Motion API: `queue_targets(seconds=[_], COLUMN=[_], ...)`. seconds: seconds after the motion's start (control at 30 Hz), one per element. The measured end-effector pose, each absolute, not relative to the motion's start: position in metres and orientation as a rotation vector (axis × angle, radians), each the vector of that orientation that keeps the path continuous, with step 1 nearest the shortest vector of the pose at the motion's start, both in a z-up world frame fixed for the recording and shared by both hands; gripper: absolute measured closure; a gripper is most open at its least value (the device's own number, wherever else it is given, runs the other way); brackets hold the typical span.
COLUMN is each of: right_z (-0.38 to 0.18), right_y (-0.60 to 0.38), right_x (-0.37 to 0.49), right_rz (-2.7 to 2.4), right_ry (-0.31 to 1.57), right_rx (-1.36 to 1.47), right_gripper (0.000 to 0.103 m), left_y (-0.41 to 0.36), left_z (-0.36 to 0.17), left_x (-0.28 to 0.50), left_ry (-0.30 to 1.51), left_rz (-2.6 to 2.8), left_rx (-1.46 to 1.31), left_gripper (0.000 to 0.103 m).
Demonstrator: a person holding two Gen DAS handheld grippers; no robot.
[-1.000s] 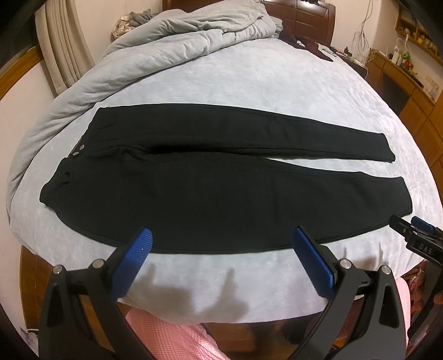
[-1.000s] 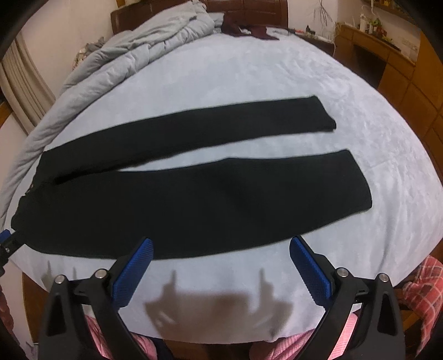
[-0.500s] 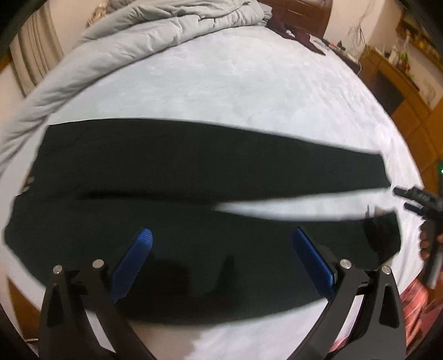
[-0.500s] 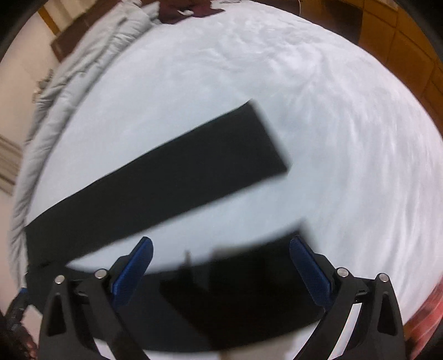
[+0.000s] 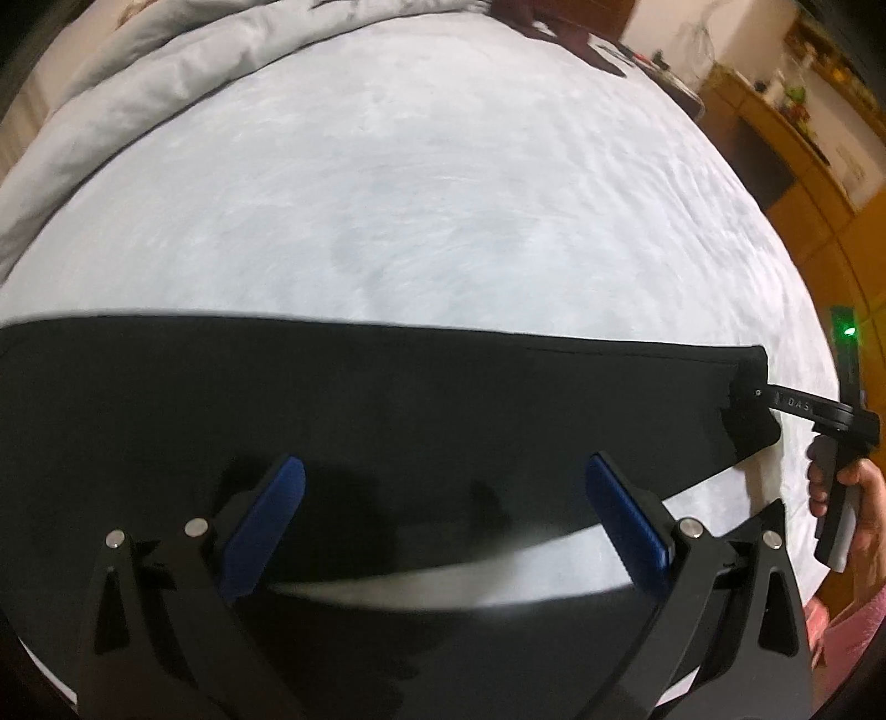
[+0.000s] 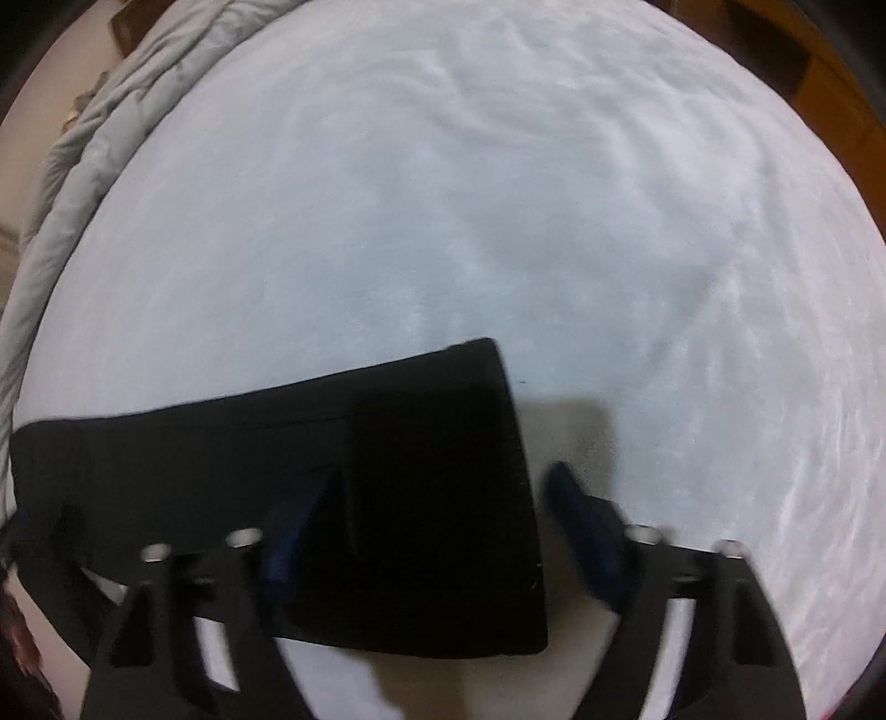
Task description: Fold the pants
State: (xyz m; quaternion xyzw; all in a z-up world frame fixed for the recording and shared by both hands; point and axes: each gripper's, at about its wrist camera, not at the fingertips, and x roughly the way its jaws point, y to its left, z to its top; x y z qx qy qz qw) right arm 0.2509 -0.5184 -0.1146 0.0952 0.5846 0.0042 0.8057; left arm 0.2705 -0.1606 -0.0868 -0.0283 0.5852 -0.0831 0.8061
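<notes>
Black pants (image 5: 387, 399) lie flat across the pale grey bed (image 5: 443, 194), legs pointing right. My left gripper (image 5: 443, 520) is open, low over the pants' thigh area, blue pads apart and holding nothing. In the right wrist view the cuff ends of the legs (image 6: 432, 498) lie between my right gripper's (image 6: 426, 531) spread blue fingers; the frame is blurred. The right gripper also shows in the left wrist view (image 5: 797, 410), its tip at the far leg's cuff. Whether its jaws touch cloth is unclear.
A rumpled grey duvet (image 5: 166, 72) is heaped at the bed's far left. Wooden cabinets (image 5: 803, 138) stand to the right of the bed. A dark red garment (image 5: 554, 33) lies at the headboard end.
Both grippers have moved forward and down over the bed, from the near edge to right over the pants. The right gripper has gone to the cuff ends.
</notes>
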Motion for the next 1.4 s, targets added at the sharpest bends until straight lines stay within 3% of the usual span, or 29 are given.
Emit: queue_targets(seconds=[0.03,0.07,0.1,0.4,0.7,1.07,1.1,1.13,1.17,1.2,1.23,1.4], right_z=[-0.111,-0.109,-0.101,-0.048,-0.049,-0.048,-0.048,-0.049,-0.05,-0.051,-0.052,-0.046], right_y=[-0.516,-0.516,-0.517,-0.527,-0.534,-0.538,-0.538,-0.539,-0.539,-0.539,-0.538,-0.534], right_x=[0.246,0.242,0.235,0.198,0.192,0.184,0.183,0.183,0.183,0.182,0.181,0.168], right_rz=[0.037,0.074,0.114,0.3,0.356,0.392,0.389,0.384,0.381,0.378,0.375,0.338], right_ry=[1.238,1.233,1.212,1.048,1.005,0.957,0.953,0.951,0.951,0.95,0.949,0.889], right_rx=[0.18,0.189,0.217,0.231,0.258,0.282,0.289,0.291,0.291,0.294,0.296,0.262], right_gripper=[0.058,0.088,0.091,0.092,0.092,0.092,0.092,0.092,0.092,0.092,0.092,0.092], left_y=[-0.167,-0.173,-0.176,-0.224,-0.263,-0.272,-0.279,-0.279,-0.281,-0.279,-0.276,-0.257], left_z=[-0.087,-0.085,-0.083,-0.092,-0.092,-0.109,-0.114,-0.114,-0.115,-0.115,-0.115,-0.084], left_x=[0.276,0.28,0.282,0.334,0.345,0.346,0.347,0.344,0.342,0.34,0.339,0.314], left_ry=[1.242,1.223,1.207,1.163,1.174,1.376,1.382,1.386,1.388,1.386,1.381,1.216], left_rz=[-0.191,-0.208,-0.227,-0.515,-0.875,-1.049,-1.05,-1.047,-1.042,-1.023,-1.007,-0.949], left_rx=[-0.035,-0.017,-0.001,0.13,0.173,0.201,0.212,0.232,0.247,0.271,0.276,0.229], left_gripper=[0.003,0.003,0.003,0.003,0.003,0.004,0.006,0.022,0.041,0.073,0.085,0.095])
